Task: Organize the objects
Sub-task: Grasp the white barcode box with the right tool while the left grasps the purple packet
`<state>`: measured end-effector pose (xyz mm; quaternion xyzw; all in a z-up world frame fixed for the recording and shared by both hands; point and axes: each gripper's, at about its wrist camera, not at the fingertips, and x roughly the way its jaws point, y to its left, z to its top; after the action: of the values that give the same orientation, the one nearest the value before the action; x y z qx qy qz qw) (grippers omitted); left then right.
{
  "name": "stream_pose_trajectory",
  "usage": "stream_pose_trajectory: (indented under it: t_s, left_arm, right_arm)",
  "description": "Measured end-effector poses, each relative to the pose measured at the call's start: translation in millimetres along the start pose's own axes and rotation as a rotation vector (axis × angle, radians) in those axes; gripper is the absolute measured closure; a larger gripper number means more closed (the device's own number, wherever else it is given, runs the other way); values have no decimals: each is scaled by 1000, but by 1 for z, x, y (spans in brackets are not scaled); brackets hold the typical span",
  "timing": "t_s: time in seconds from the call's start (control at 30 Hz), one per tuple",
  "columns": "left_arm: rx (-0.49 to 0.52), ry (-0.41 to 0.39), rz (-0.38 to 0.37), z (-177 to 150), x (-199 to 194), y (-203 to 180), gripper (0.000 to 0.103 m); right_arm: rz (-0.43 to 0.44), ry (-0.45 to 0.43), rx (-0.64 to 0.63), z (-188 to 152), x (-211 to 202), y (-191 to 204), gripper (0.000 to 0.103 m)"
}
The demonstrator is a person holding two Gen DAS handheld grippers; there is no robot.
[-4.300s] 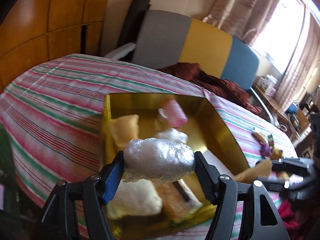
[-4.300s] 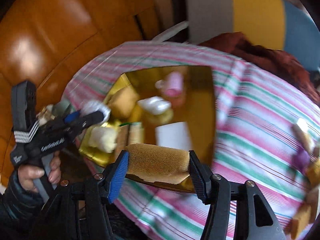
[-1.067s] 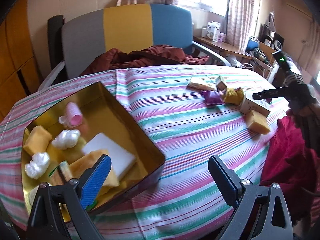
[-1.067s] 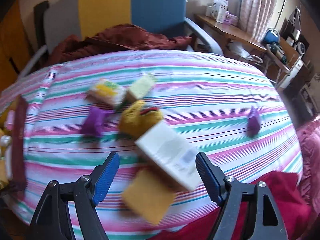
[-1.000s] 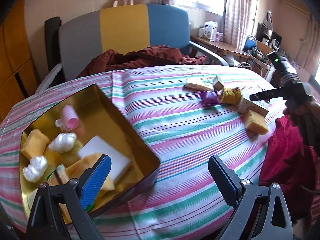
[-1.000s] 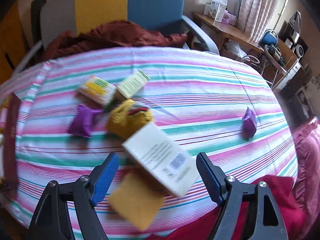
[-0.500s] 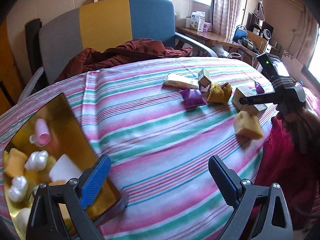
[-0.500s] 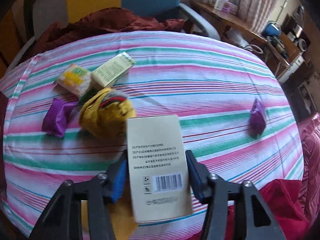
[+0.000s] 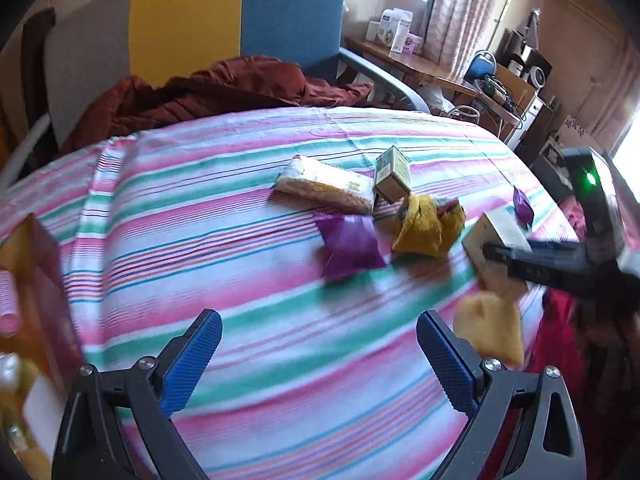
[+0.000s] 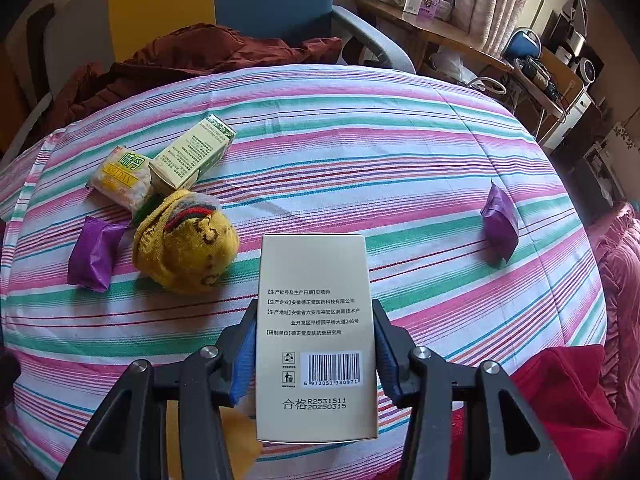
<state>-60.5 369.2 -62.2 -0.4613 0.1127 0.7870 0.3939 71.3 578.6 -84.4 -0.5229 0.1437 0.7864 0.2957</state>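
Cream cardboard, matte and flat-sided, fills the middle of your right wrist view: the tall printed box (image 10: pixel 316 336) with a barcode near its lower end sits between the blue ribbed pads of your right gripper (image 10: pixel 316 354), and the jaws are clenched on its two long sides. The box hangs over the near edge of the bed (image 10: pixel 360 160), which wears a soft cloth striped in pink, green and white.

Your left gripper (image 9: pixel 318 354) has its jaws released, wide apart, with only striped cloth between the pads.

Toward the left edge of the bed a small cluster lies close together. A knitted yellow sock (image 10: pixel 186 246), balled up and lumpy with red and dark bands, sits just left of the held box. A crinkly purple foil packet (image 10: pixel 94 254) lies just beside it, nearer the left edge. Behind them a clear plastic snack pack (image 10: pixel 122 178) with a yellow label touches a slim pale-green carton (image 10: pixel 192 156), which leans tilted across it. A second purple foil packet (image 10: pixel 500 226) stands alone, well apart, by the right edge.

In your left wrist view a spongy yellow block (image 9: pixel 490 334) lies at the near edge below the other gripper, and a shiny gold tin (image 9: pixel 36 280) shows at the far left edge of the bed, holding a pink roller (image 9: pixel 8 300) and pale soft lumps, too blurred to tell apart. A rumpled rust-red cloth (image 10: pixel 192 60) lies beyond the far edge.
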Motion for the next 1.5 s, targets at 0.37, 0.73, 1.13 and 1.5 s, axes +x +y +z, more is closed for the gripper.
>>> stream_pose_trajectory:
  t_s: [0.37,0.73,1.13,1.5]
  left_arm:
    - [37,69,28,41,62,-17,15]
    - [88,65,51,43,93,-14,59]
    - [88,8,63,4,65,-3,64]
    - [36,30,97,-35,26,5,67]
  right_arm:
    - [3,27,-2,1,9,-4,51]
    - [13,23,14,0,9,-7,51]
    - [61,-93,49,3,-12,-15,52]
    - [131,-227,76,9,-37,-19,52]
